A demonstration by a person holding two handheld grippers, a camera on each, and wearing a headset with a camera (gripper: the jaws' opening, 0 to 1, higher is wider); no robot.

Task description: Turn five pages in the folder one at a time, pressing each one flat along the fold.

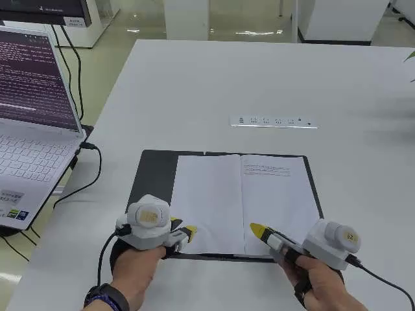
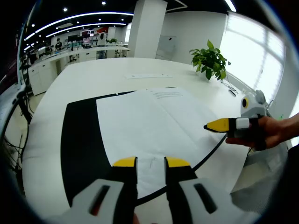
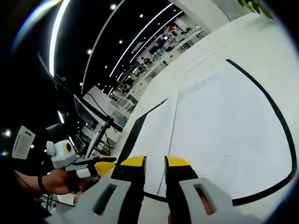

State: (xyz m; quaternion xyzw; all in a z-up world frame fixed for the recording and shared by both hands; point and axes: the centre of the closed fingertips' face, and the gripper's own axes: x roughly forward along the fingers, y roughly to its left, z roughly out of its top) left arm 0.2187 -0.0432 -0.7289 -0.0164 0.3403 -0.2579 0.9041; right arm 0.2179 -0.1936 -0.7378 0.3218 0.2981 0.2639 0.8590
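The folder [image 1: 155, 175] lies open ahead of both grippers, both sheets flat. No page is lifted, and the count of pages turned cannot be read.

The left gripper [image 1: 185, 231] rests over the near edge of the left page [image 1: 204, 194]. The right gripper [image 1: 257, 229] sits just right of the fold [image 1: 241, 201]. Both have jaws a narrow gap apart, holding nothing.

A laptop [image 1: 32, 149] stands left of the left gripper. A power strip [image 1: 273, 122] lies beyond the folder. Neither obstructs.

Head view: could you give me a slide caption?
Left gripper and right gripper at the open folder's near edge.
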